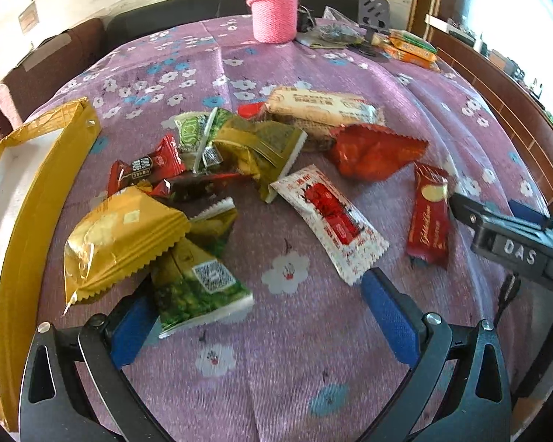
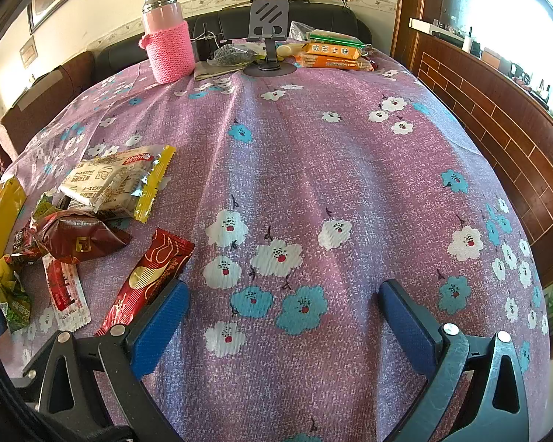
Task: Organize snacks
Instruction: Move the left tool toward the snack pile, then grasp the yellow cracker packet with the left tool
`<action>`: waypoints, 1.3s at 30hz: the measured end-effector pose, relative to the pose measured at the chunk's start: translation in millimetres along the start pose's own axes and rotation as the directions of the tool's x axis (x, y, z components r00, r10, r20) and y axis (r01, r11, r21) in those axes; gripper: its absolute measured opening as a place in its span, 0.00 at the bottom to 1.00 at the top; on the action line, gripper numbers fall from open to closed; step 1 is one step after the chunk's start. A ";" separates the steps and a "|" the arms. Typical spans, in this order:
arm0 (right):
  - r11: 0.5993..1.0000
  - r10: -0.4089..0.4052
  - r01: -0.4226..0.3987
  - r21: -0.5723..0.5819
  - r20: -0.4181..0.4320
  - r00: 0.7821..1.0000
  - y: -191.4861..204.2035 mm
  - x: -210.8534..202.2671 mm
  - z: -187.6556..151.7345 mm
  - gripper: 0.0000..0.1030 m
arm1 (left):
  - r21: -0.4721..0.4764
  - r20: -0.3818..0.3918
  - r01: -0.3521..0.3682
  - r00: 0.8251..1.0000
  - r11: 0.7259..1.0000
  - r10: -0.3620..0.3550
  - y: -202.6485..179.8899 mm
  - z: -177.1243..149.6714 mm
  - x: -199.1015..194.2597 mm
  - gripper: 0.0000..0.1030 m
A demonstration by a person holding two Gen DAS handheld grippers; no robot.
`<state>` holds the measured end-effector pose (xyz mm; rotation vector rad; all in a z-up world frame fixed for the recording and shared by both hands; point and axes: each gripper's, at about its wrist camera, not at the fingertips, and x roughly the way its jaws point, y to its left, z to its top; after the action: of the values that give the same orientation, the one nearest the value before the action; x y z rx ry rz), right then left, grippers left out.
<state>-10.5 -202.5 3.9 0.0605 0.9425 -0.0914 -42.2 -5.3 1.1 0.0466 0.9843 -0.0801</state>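
A pile of snack packets lies on the purple flowered tablecloth (image 1: 276, 368). In the left wrist view I see a gold packet (image 1: 121, 239), a green packet (image 1: 195, 287), a white and red packet (image 1: 331, 221), a red bag (image 1: 376, 151), a beige cracker pack (image 1: 320, 107) and a long red bar (image 1: 429, 217). A yellow box (image 1: 29, 199) stands open at the left. My left gripper (image 1: 261, 316) is open, its left finger touching the green packet. My right gripper (image 2: 280, 309) is open over bare cloth, its left finger beside the red bar (image 2: 147, 276).
A pink flask in a knitted sleeve (image 2: 167, 37), a phone stand (image 2: 269, 33) and orange snack boxes (image 2: 331, 55) stand at the table's far edge. A dark sofa lies behind; a wooden wall panel (image 2: 497, 129) runs along the right.
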 end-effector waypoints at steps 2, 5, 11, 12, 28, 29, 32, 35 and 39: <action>1.000 0.000 0.000 0.000 0.000 1.000 0.0 0.0 0.0 1.00 | 0.020 -0.007 0.014 1.000 1.000 -0.014 -0.6 -3.9 -2.9 1.00; 1.000 0.000 0.000 0.000 0.000 1.000 0.0 0.0 0.0 1.00 | 0.037 -0.006 0.026 1.000 0.999 -0.026 -0.7 -8.3 -6.2 1.00; 1.000 0.000 0.000 0.000 0.000 1.000 0.0 0.0 0.0 1.00 | 0.050 -0.012 0.033 0.999 0.998 -0.033 -1.7 -8.6 -6.3 1.00; 1.000 0.000 0.000 0.000 0.000 1.000 0.0 0.1 0.1 1.00 | 0.058 -0.016 0.040 0.999 0.998 -0.040 -1.5 -8.9 -6.5 1.00; 1.000 0.002 -0.002 0.002 0.000 1.000 -1.7 -0.8 -1.7 1.00 | -0.055 0.422 0.038 0.906 0.998 -0.011 98.1 -34.9 -127.8 1.00; 1.000 0.004 -0.004 -0.002 -0.001 1.000 -0.6 0.2 0.2 1.00 | -0.046 0.418 0.024 0.908 0.999 -0.002 103.8 -30.7 -130.8 1.00; 1.000 0.018 -0.018 -0.010 -0.009 1.000 -1.5 -1.2 0.8 1.00 | -0.045 0.364 -0.016 0.931 0.999 0.031 113.9 -26.8 -129.6 1.00; 0.999 0.039 -0.040 -0.026 -0.061 0.997 -5.1 -1.6 2.2 1.00 | -0.041 0.348 0.055 0.937 0.998 -0.037 122.2 -32.2 -127.9 1.00; 0.996 0.043 -0.051 -0.075 -0.101 0.994 -3.8 -4.6 -3.0 1.00 | -0.074 0.303 0.155 0.945 0.985 -0.126 130.9 -39.2 -120.9 0.94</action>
<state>-16.0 -205.8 5.9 0.0158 1.0426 -0.0084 -129.6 133.7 80.6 -0.1229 0.6874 -0.1657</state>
